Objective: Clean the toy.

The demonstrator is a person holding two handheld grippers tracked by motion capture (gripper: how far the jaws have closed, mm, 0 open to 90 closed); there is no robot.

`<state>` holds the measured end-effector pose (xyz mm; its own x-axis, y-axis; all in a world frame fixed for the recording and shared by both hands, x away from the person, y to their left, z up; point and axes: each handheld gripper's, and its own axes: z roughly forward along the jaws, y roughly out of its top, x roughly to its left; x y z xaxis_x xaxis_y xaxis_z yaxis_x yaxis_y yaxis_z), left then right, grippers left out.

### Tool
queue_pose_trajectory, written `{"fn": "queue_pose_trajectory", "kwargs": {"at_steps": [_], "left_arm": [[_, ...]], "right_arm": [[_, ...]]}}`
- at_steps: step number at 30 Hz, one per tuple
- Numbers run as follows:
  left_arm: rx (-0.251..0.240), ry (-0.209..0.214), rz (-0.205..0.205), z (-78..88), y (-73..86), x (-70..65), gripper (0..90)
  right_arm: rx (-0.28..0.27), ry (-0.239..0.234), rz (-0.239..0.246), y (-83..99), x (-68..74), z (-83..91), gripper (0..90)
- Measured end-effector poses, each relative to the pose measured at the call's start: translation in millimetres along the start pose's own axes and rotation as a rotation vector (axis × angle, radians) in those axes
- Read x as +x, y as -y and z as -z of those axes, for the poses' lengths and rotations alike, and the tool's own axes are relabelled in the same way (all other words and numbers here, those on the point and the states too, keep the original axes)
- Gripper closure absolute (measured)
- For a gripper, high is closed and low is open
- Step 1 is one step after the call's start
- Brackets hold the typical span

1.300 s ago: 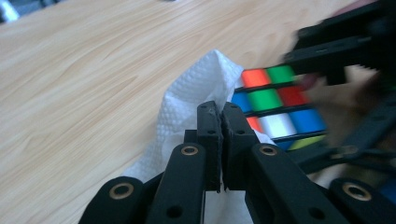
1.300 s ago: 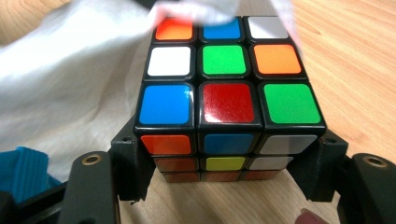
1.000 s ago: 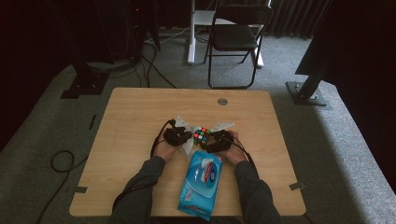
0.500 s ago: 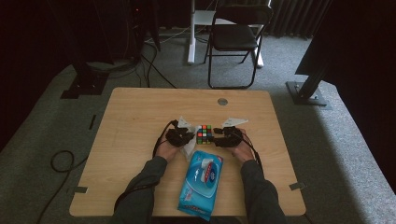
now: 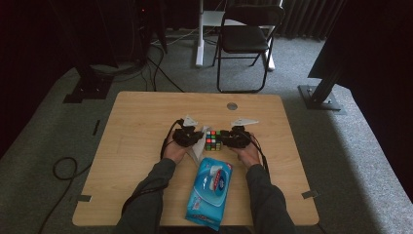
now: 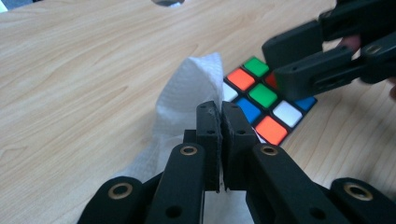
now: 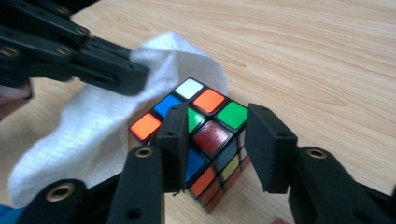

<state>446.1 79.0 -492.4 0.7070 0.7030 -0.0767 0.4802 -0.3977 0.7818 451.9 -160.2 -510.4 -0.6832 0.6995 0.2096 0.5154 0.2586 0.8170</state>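
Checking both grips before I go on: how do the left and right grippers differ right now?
The left gripper is pinched shut on the white wipe; the right gripper has been closing, its jaws straddling the puzzle cube with a gap showing at one pad. The wipe is limp, the cube rigid. Both grippers meet at the cube.

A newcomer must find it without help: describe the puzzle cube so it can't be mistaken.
Start at the wooden table and go to its middle, just beyond the blue wipes pack. There the puzzle cube sits between the left gripper and right gripper. Unlike the plain white wipe beside it, it is a black cube tiled in red, orange, green, blue and white squares.
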Motion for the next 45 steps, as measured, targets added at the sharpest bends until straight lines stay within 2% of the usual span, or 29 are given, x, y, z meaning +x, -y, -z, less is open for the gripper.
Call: {"fn": "queue_pose_trajectory", "kwargs": {"at_steps": [4,11,12,13,17,18,20,22,24,27,31,34,36,39,43,45], "left_arm": [[-0.029,0.006,0.024,2.0,-5.2,2.1,87.3],[-0.138,0.058,0.085,8.8,-21.2,0.1,87.3],[-0.141,0.061,0.090,8.2,-21.3,-0.1,87.3],[-0.132,0.056,0.096,4.7,-20.4,-0.8,87.3],[-0.016,-0.001,0.064,-16.5,-7.1,-5.4,87.2],[-0.023,-0.006,0.064,-17.4,-4.3,-5.5,87.3],[-0.027,0.003,0.096,-17.5,-0.9,-3.2,87.2],[-0.002,-0.032,0.063,-18.9,0.4,-5.8,87.0],[0.006,-0.043,0.058,-19.8,1.6,-7.0,87.1],[0.005,-0.041,0.079,-21.4,2.4,-6.2,87.3],[0.021,-0.047,0.083,-23.3,2.3,-4.8,87.4],[0.044,-0.058,0.112,-28.8,5.7,-3.3,87.8],[0.080,-0.066,0.094,-34.2,10.3,-4.4,87.9],[0.122,-0.053,0.102,-42.7,19.4,-3.4,88.1],[0.124,-0.046,0.100,-43.2,22.2,-3.5,88.2],[0.105,-0.029,0.104,-38.7,21.4,-2.4,88.4]], "right_arm": [[0.004,-0.002,-0.012,-0.2,-0.8,-0.3,61.4],[0.001,-0.001,-0.016,0.3,-0.5,-0.2,61.5],[0.001,-0.001,-0.016,0.5,-0.6,-0.2,61.5],[0.000,-0.001,-0.017,0.6,-0.6,-0.2,61.5],[-0.004,-0.001,-0.018,1.1,-0.5,-0.2,61.6],[-0.005,-0.001,-0.019,1.3,-0.6,-0.2,61.5],[-0.006,-0.001,-0.019,1.6,-1.1,0.0,61.4],[-0.010,-0.003,-0.021,2.0,-1.3,-0.1,61.5],[-0.012,0.000,-0.022,2.3,-0.8,0.0,61.6],[-0.013,0.004,-0.025,2.6,-0.3,0.0,61.8],[-0.010,0.008,-0.024,2.2,0.6,0.2,62.0],[-0.010,0.010,-0.023,2.2,1.1,0.3,62.1],[-0.011,0.013,-0.021,2.1,1.5,0.3,62.2],[-0.008,0.020,-0.015,2.0,2.7,0.6,62.3],[-0.009,0.021,-0.012,2.2,3.1,0.8,62.8],[-0.010,0.019,-0.015,2.4,3.1,0.9,63.0]]}}
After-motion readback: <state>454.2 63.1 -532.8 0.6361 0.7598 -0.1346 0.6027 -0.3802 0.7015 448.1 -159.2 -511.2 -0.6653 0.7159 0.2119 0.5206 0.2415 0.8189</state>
